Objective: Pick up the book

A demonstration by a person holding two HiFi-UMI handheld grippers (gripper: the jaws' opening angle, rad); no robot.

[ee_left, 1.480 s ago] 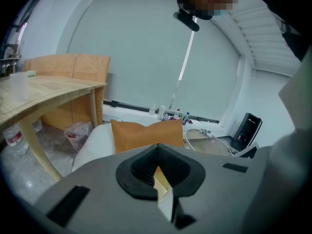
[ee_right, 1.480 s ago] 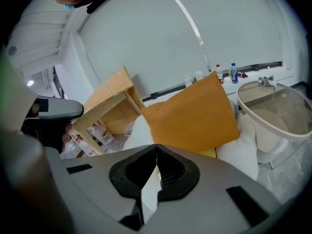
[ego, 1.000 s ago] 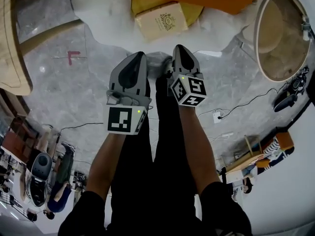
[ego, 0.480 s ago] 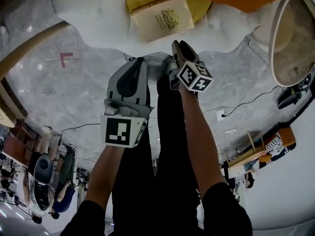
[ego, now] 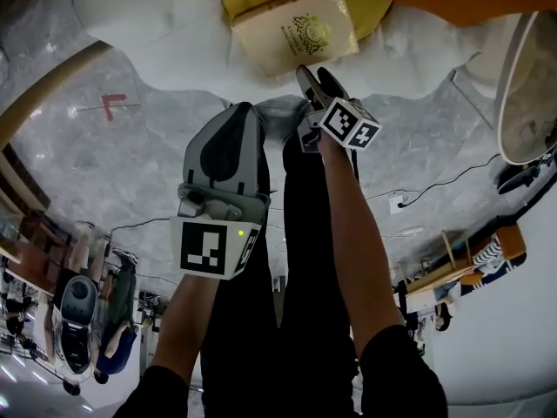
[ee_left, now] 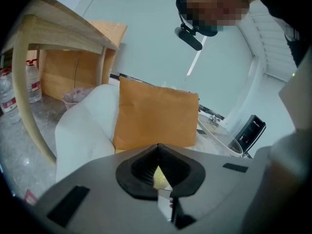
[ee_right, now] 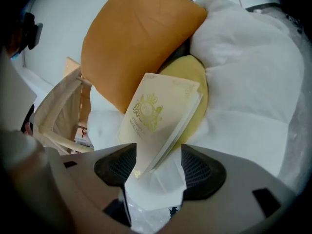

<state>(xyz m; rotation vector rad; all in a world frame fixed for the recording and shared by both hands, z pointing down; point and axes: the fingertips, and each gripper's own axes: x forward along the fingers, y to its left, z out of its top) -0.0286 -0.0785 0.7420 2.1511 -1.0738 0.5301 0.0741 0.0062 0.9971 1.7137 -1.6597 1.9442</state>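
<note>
The right gripper (ee_right: 157,167) has its jaws apart, just opening, with the lower corner of the cream book (ee_right: 158,118) between them, not clamped. The book lies on a yellow cushion (ee_right: 197,77) on a white padded seat (ee_right: 248,82), beside an orange pillow (ee_right: 136,38). The left gripper (ee_left: 158,147) has its jaws closed together on nothing.

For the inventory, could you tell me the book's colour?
Book: cream, gold crest; right gripper view.

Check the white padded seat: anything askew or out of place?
The cream book with a gold crest lies crooked on the round yellow cushion, one corner overhanging its edge, cover slightly lifted. Nothing looks spilled or damaged.
</note>
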